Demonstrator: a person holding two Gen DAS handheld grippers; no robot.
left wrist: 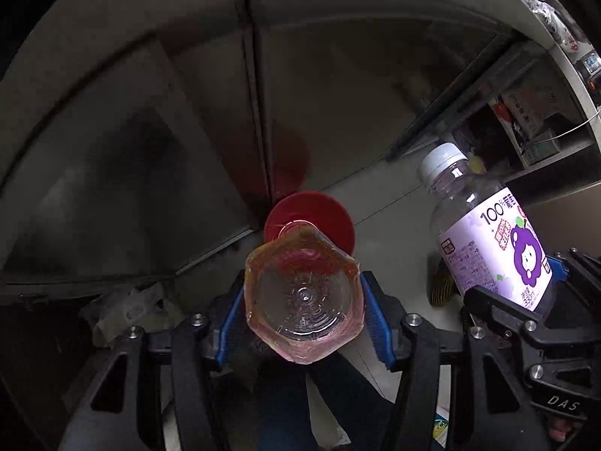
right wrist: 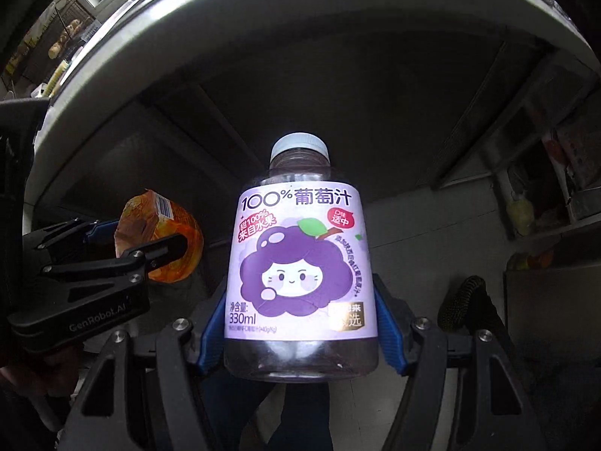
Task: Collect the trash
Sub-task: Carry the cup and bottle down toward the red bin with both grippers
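Observation:
My left gripper [left wrist: 304, 308] is shut on an empty clear bottle with an orange label [left wrist: 304, 297] and a red cap [left wrist: 326, 214]; I see its base end-on. It also shows in the right wrist view [right wrist: 161, 240], at the left. My right gripper [right wrist: 300, 334] is shut on an empty grape juice bottle [right wrist: 300, 263] with a purple label and a white cap, held upright. That bottle also shows in the left wrist view [left wrist: 492, 240], at the right. Both are held under a table, above the floor.
A white tabletop edge [right wrist: 233, 18] arches overhead. Dark metal table legs and panels [left wrist: 255, 120] stand ahead. Crumpled clear plastic [left wrist: 124, 308] lies on the floor at the left. Cluttered shelves [left wrist: 526, 124] stand at the right. A braided hose [right wrist: 462, 300] lies near the right gripper.

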